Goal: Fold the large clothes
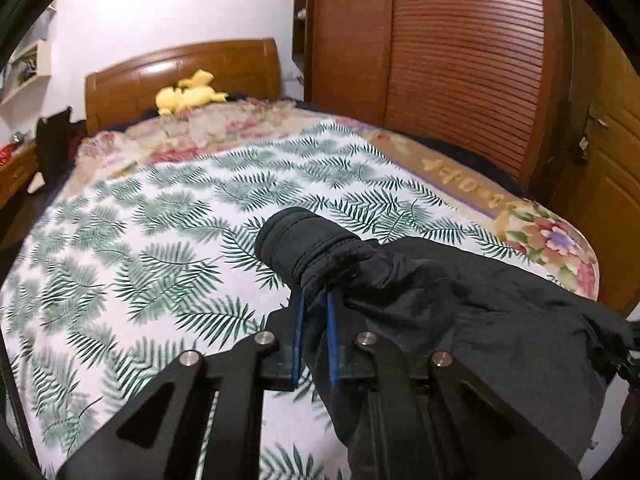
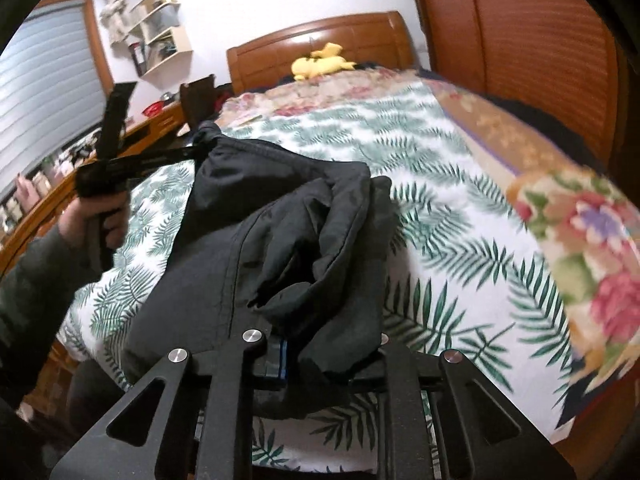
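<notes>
Black jacket (image 2: 248,216) lifted over near end of leaf-print bed cover (image 1: 120,240), cuff (image 1: 296,240) clamped in left gripper (image 1: 316,300), bunched cloth pinched in right gripper (image 2: 320,348). Risk: thin, slippery bite slipping free, jacket dropping crumpled.

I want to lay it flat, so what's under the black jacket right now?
Under the black padded jacket lies the white leaf-print bedsheet, showing bare all around. The patch directly beneath the fabric is covered, so anything lying there cannot be seen.
</notes>
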Tool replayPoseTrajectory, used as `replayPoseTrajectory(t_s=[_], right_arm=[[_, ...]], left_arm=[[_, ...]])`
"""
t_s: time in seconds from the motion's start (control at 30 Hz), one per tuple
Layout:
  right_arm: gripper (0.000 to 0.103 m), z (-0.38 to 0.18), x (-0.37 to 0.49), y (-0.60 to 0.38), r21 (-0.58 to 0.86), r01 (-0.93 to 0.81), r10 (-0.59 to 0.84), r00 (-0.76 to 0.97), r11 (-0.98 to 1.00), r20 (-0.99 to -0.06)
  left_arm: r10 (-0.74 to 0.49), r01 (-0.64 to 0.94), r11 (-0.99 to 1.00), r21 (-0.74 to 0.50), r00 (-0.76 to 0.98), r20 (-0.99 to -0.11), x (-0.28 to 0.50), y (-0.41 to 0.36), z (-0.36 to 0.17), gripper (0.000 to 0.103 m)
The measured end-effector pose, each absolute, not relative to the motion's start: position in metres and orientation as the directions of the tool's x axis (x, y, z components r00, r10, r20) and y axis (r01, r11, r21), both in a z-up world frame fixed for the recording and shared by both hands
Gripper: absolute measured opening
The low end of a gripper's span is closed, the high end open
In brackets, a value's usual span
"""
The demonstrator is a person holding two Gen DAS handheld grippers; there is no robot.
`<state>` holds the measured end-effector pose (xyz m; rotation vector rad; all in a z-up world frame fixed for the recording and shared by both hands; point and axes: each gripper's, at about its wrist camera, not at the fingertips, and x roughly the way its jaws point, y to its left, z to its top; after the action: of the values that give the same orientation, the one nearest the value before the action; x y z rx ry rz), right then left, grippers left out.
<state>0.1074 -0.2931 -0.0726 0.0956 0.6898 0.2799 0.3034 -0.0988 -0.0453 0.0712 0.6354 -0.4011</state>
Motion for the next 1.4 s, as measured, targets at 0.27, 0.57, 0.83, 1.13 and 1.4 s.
replayPoseTrajectory(t_s=[0.27,0.57,0.83,1.13,1.4], right_arm=[[0.017,-0.075,0.110,-0.277,0.116,-0.268,0.281,0.732,0.956,-0.621],[0.017,-0.086,0.115,-0.273,0.156,-0.256,0.295,0.711,0.954,-0.638],[0.016,-0.071,0.114,-0.278,0.140,-0.250,0.283,0.753,0.958,-0.594],[0.016,-0.033,0.113,-0.354,0.096,-0.214,0.233,0.829,0.972,-0.508],[0.016,-0.003,0.115,-0.459,-0.001,-0.079,0.069,0.878,0.997,-0.474]], left_arm=[[-0.265,0.290,0.955,-0.055,0.761,-0.592,0.247,-0.057,-0.036,0.006],[-0.228,0.257,0.966,-0.032,0.785,-0.575,0.203,-0.047,-0.040,0.006],[-0.251,0.287,0.958,-0.018,0.801,-0.544,0.198,-0.071,-0.023,0.006],[-0.337,0.390,0.921,-0.005,0.788,-0.515,0.250,-0.176,0.009,0.006],[-0.451,0.517,0.856,0.000,0.747,-0.488,0.306,-0.312,0.028,0.006]])
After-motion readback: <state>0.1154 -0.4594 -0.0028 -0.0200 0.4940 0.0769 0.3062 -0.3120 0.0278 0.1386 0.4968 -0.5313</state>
